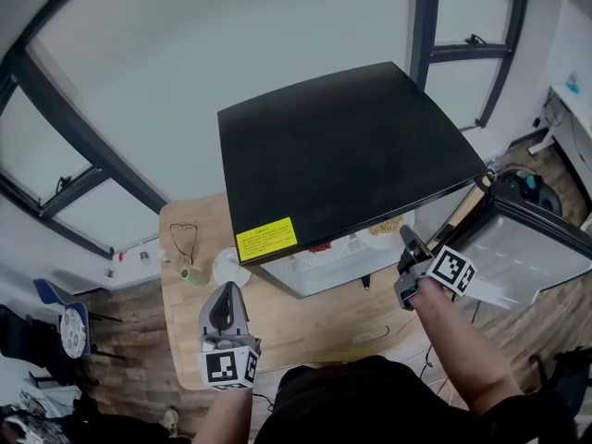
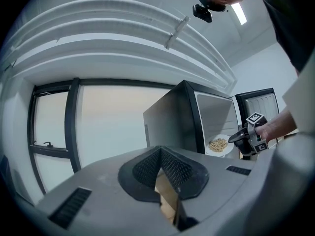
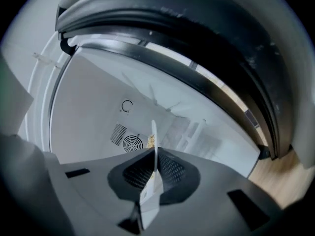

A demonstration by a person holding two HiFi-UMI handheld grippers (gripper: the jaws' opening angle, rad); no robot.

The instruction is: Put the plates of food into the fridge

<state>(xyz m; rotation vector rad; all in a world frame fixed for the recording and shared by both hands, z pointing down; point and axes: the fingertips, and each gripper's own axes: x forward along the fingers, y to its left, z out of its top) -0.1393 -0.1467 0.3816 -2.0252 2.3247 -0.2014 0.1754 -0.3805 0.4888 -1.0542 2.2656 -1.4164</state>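
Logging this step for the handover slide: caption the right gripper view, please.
Right gripper clamped on a white plate, seen edge-on, inside the fridge, round vent on its back wall.

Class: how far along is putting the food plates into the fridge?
Done: red food already sits inside the open fridge. In hand: the right tongs grip a plate of grains at its mouth. To do: set it down and let go. The left tongs are empty.
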